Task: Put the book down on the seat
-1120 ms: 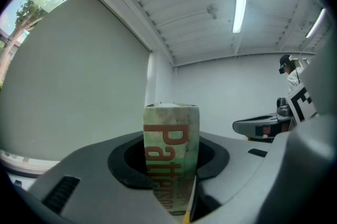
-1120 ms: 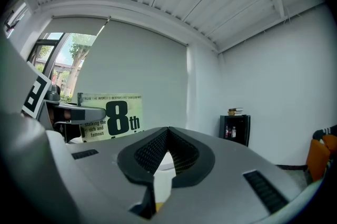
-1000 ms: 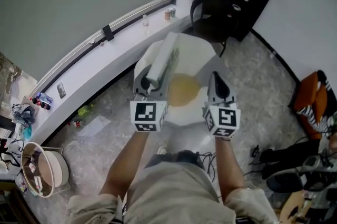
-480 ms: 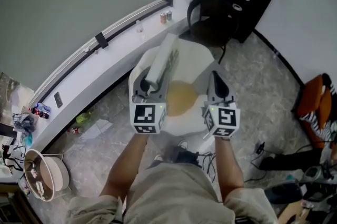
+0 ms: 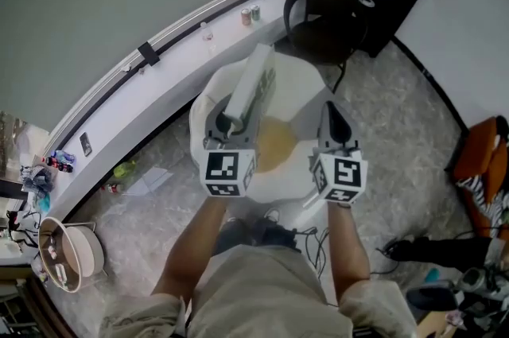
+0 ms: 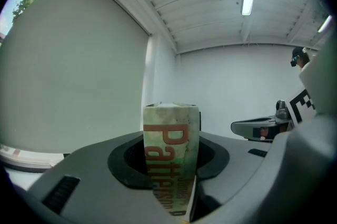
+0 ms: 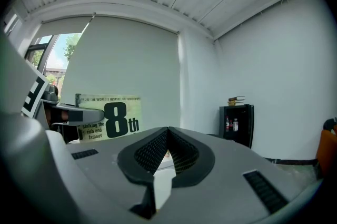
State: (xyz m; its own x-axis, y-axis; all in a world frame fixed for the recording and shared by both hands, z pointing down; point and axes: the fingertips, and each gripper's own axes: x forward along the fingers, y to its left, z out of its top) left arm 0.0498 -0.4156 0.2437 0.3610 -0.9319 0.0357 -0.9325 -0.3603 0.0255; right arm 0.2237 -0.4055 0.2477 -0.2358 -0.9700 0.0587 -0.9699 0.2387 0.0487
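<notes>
The left gripper (image 5: 231,120) jaws clamp the book (image 5: 254,82) over the seat (image 5: 306,90), the right gripper (image 5: 329,110) jaws closed and empty; next, lower and release.

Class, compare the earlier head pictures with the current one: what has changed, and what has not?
The left gripper with the book and the right gripper have moved slightly forward over the seat as the person stepped closer. Unchanged: the left gripper stays shut on the book, held on edge; the right gripper stays empty, jaws together.
</notes>
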